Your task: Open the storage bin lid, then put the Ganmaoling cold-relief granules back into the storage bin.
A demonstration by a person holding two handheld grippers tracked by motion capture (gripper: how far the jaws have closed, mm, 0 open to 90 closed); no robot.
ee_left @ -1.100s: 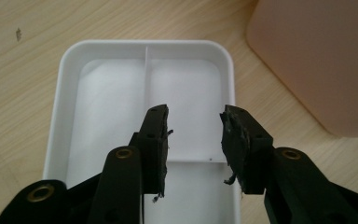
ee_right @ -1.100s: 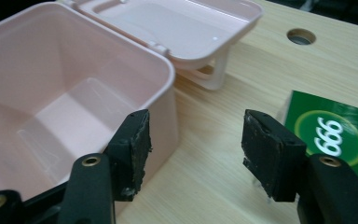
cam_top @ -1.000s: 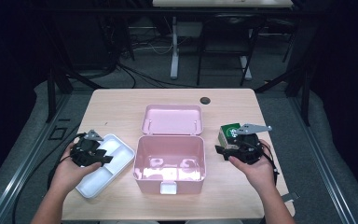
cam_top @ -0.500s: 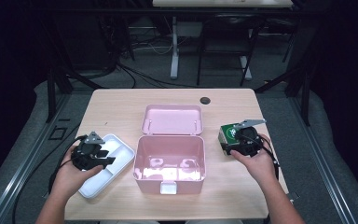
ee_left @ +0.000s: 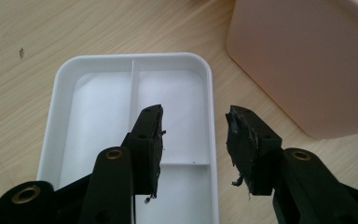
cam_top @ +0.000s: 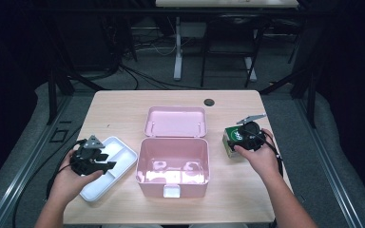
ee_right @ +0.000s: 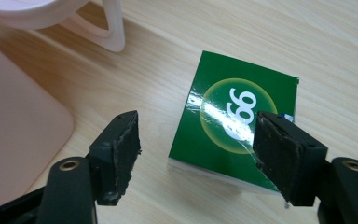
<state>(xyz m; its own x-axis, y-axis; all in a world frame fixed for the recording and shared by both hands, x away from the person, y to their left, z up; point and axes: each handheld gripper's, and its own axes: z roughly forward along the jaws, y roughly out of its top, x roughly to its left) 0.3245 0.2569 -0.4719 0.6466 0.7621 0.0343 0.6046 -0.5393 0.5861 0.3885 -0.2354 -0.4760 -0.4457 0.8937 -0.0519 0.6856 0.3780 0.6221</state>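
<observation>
Right gripper [ee_right: 196, 156], jaws just widened and apart, hovers over the green box [ee_right: 235, 135] at frame centre. Light, stiff, glossy carton: grip across opposite side faces. Left gripper [ee_left: 193, 140], jaws just widened and empty, over white tray [ee_left: 56, 116].

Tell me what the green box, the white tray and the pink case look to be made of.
Green box: glossy printed cardboard, probably; light glares off its top and its edges are crisp.
White tray: smooth moulded plastic, by its rounded rim and thin dividers.
Pink case: matte-to-satin plastic, with rounded corners and a soft sheen inside.
</observation>
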